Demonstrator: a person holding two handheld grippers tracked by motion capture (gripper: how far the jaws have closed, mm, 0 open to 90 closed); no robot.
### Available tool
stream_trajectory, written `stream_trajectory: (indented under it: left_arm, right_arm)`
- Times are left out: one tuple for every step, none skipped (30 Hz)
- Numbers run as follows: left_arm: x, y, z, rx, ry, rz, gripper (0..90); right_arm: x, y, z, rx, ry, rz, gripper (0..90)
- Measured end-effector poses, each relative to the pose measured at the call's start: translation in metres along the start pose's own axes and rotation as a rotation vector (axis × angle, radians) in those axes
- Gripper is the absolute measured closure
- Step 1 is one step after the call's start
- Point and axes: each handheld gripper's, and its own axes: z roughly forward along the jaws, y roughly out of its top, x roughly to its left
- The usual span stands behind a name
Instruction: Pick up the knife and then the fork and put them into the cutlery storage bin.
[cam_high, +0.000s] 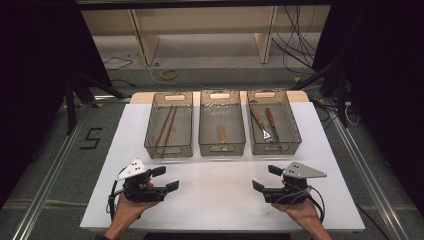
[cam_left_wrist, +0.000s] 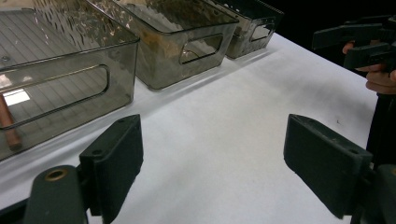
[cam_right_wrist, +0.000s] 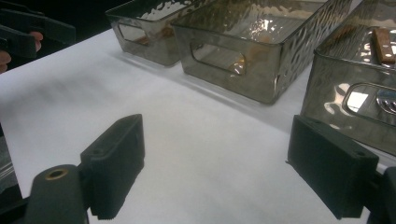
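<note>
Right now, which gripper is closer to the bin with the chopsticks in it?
Left. The left gripper sits just in front of the chopstick bin, open and empty. The right gripper is across the table, in front of the right-hand bin.

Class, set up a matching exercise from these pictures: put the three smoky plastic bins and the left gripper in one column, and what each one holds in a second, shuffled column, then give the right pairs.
Column one:
1. left bin
2. middle bin
3. right bin
4. left gripper

Column two:
A. two utensils with brown handles and metal ends
B. nothing, jaws open
C. a pair of long brown chopsticks
D. one short wooden-handled piece

Right pairs: 1-C, 2-D, 3-A, 4-B
</note>
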Motion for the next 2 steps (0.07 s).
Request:
stream_trajectory:
  left_arm:
    - [0.0, 0.0, 0.0, 0.0, 0.0, 0.0, 19.3]
    - [0.0, 0.0, -0.0001, 0.0, 0.001, 0.0, 19.3]
  right_arm:
    - [0.0002, -0.0001, 0.0001, 0.003, 0.0, 0.001, 19.7]
    - [0.0003, -0.0001, 0.0002, 0.005, -0.002, -0.001, 19.7]
